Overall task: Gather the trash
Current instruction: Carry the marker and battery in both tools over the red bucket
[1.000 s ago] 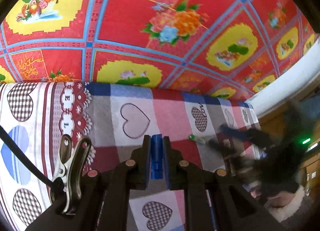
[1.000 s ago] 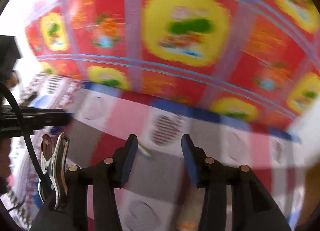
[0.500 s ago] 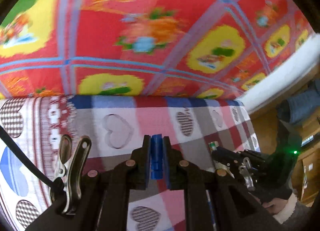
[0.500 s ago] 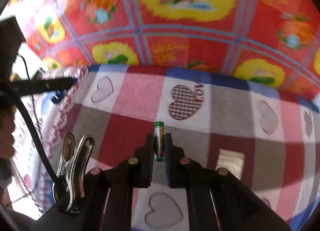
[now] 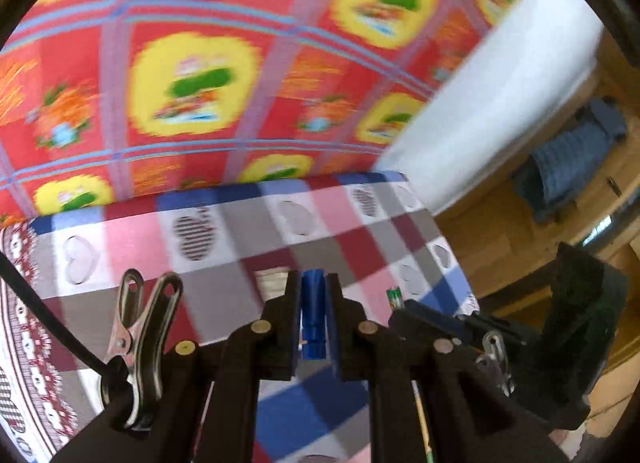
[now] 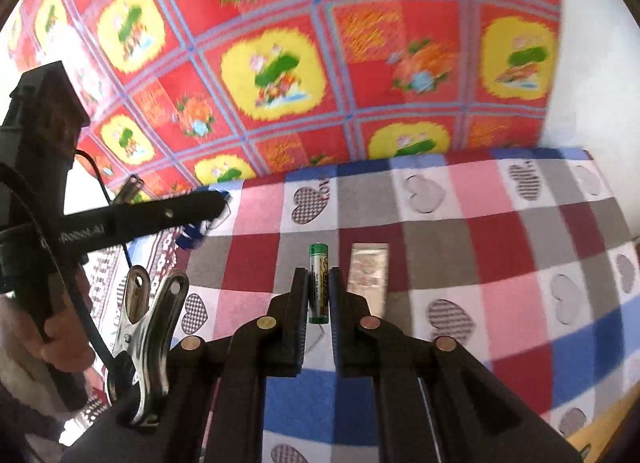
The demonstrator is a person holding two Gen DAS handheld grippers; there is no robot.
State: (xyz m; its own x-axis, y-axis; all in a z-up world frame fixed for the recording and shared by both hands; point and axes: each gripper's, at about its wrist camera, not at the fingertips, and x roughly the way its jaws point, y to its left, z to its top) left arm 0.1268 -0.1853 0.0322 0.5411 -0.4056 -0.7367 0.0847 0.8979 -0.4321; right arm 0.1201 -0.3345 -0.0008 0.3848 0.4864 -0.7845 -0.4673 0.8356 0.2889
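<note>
My right gripper [image 6: 319, 275] is shut on a green battery [image 6: 318, 259], which stands up between its fingers above the checked heart-print blanket [image 6: 500, 263]. A silver foil packet [image 6: 370, 275] lies flat on the blanket just right of the battery. My left gripper [image 5: 313, 282] is shut on a small blue cylinder [image 5: 313, 315]. In the left wrist view the right gripper [image 5: 400, 305] sits close by on the right, with the battery's green tip [image 5: 394, 297] showing. In the right wrist view the left gripper [image 6: 216, 203] reaches in from the left with the blue piece [image 6: 190, 237] under it.
A red cloth with yellow flower panels [image 6: 272, 75] rises behind the blanket. The blanket's edge drops to wooden boards [image 5: 500, 243] on the right, where a blue-grey garment [image 5: 572, 159] lies. A person's hand [image 6: 60, 343] holds the left gripper's handle.
The right gripper went from open over the green battery to shut on it, then rose with it. Both grippers swung towards the blanket's right edge; the left stayed shut on the blue cylinder.
</note>
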